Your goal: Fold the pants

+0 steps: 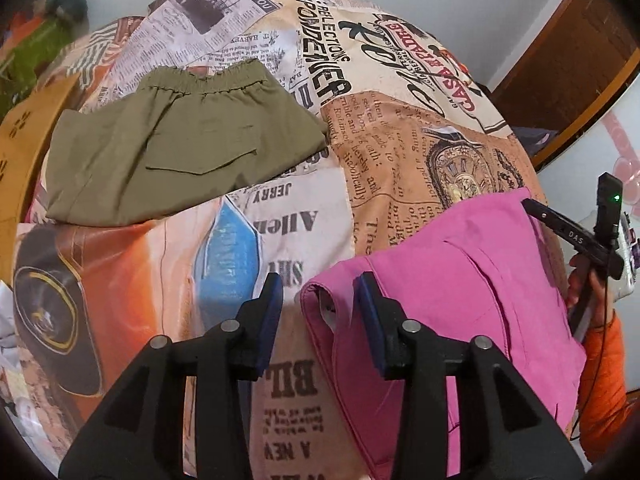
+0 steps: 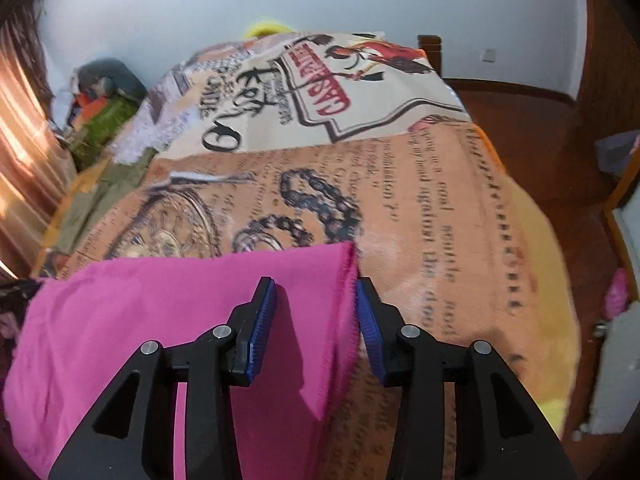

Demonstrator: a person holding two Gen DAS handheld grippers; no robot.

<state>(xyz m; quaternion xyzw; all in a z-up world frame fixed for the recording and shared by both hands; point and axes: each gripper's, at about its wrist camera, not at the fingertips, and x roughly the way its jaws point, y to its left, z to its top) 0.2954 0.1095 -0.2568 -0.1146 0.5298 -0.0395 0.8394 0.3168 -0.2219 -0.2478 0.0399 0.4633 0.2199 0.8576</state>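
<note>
**Pink pants lie folded on a newsprint bedspread, both tongs open**

A pair of pink pants [image 1: 460, 280] lies folded on a bed covered by a bedspread [image 1: 384, 136] printed with old newspaper clippings. The left tongs [image 1: 318, 292] hang over the pants' near left corner with jaws apart; the corner of the cloth lies between the blue pads [image 1: 370, 312], but neither pad presses on it. The right tongs [image 2: 314, 300] hover over the pants' right edge, jaws likewise parted, the cloth's hem just beside the right-hand pad and no grip on it. Beyond the pink pants, well apart and farther up the bed, a second pair of olive-green pants [image 1: 180, 144] lies folded flat with its elastic waistband away from the camera. To the right of the pink pants, an orange sleeve [image 1: 604, 380] shows at the bed's edge.
</note>
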